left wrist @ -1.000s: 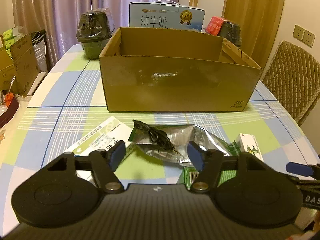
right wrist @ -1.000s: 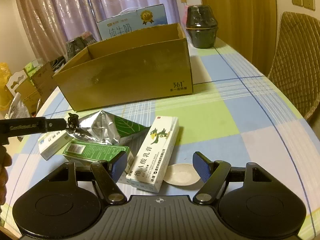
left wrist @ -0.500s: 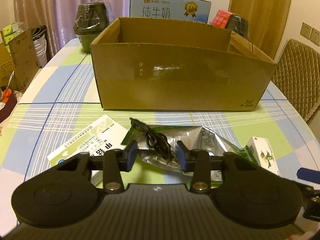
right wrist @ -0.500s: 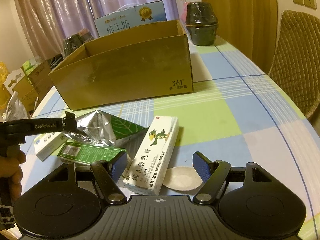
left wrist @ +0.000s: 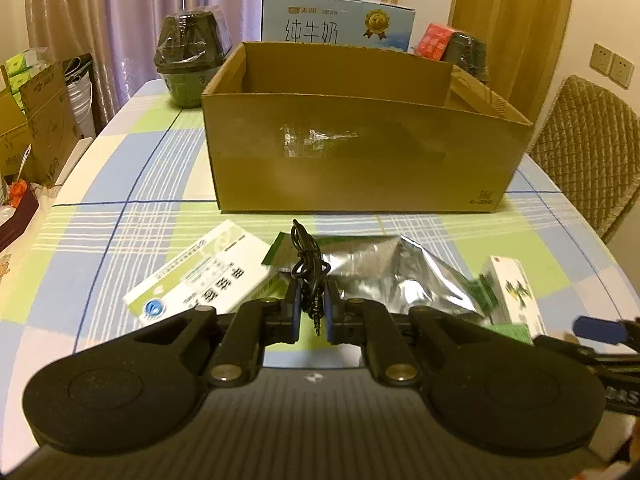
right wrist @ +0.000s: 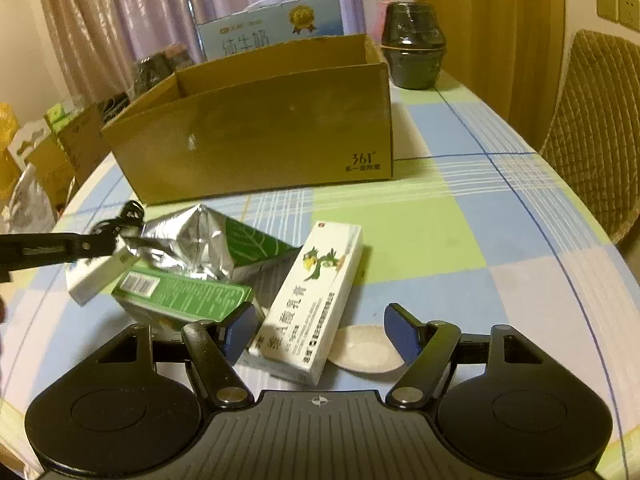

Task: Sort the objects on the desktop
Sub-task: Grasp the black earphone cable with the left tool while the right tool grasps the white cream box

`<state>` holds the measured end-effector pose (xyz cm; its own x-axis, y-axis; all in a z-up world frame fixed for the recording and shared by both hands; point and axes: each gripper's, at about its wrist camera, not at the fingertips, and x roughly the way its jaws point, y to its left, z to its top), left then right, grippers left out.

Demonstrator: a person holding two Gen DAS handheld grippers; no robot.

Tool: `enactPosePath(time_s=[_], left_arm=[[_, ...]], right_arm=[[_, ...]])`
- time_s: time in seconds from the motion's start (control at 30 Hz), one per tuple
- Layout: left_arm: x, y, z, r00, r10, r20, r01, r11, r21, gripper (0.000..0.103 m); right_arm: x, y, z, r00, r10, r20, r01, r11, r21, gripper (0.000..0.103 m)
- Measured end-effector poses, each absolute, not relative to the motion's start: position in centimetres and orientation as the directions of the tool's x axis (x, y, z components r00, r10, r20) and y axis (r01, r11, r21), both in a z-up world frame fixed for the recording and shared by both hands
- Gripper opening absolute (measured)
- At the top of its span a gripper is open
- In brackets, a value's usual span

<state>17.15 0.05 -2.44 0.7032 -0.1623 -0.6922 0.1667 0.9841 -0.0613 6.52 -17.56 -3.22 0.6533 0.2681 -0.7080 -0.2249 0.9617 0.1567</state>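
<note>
we look from two fisheye cameras, each low above the blue, green and white checked tablecloth [left wrist: 120,184], facing forward along its own black fingers. our left view faces the long wall of the open brown cardboard box [left wrist: 360,160] squarely, from near. our right view sits further right, angled left, and sees the same box [right wrist: 260,132] cornerwise. both views share the crumpled silver foil pouch [left wrist: 392,276] [right wrist: 192,240], the white carton with a green bird [left wrist: 514,288] [right wrist: 316,300] and the blue milk carton [left wrist: 336,26] [right wrist: 272,26] behind.
</note>
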Motion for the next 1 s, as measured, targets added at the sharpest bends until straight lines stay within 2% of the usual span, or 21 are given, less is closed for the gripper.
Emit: enactPosePath(time_s=[0.33,0.4,0.47,0.57,0.77,0.83,1.0], left_arm=[[13.9,1.0,-2.3,0.690,-0.180,-0.701,0.183,0.981,-0.072,0.008],[13.7,1.1,-2.7,0.678,-0.183,-0.712,0.182,0.980,-0.078,0.008],[13.2,1.3,-3.3,0.668,-0.181,-0.722,0.176,0.981,-0.083,0.008],[12.4,1.5,-4.2,0.644,-0.180,-0.744,0.173,0.981,-0.088,0.008],[11.4,1.7,-6.0,0.614,-0.156,-0.774,0.181,0.982,-0.054,0.010],[11.4,2.0,-6.2,0.614,-0.144,-0.776,0.170,0.984,-0.048,0.016],[11.8,2.1,-6.4,0.617,-0.142,-0.774,0.166,0.985,-0.048,0.021]], right_arm=[[6.7,-15.4,-4.4,0.633,0.256,-0.731,-0.268,0.958,0.103,0.064],[6.7,-15.1,-4.6,0.635,0.245,-0.732,-0.265,0.960,0.092,0.059],[6.7,-14.9,-4.6,0.635,0.240,-0.734,-0.270,0.960,0.079,0.046],[6.7,-14.8,-4.6,0.632,0.236,-0.738,-0.264,0.961,0.080,0.043],[5.5,-15.4,-3.7,0.623,0.250,-0.741,-0.278,0.956,0.089,0.041],[4.7,-15.5,-3.5,0.621,0.252,-0.742,-0.289,0.954,0.082,0.041],[3.0,-15.1,-3.8,0.615,0.254,-0.746,-0.317,0.947,0.061,0.041]])
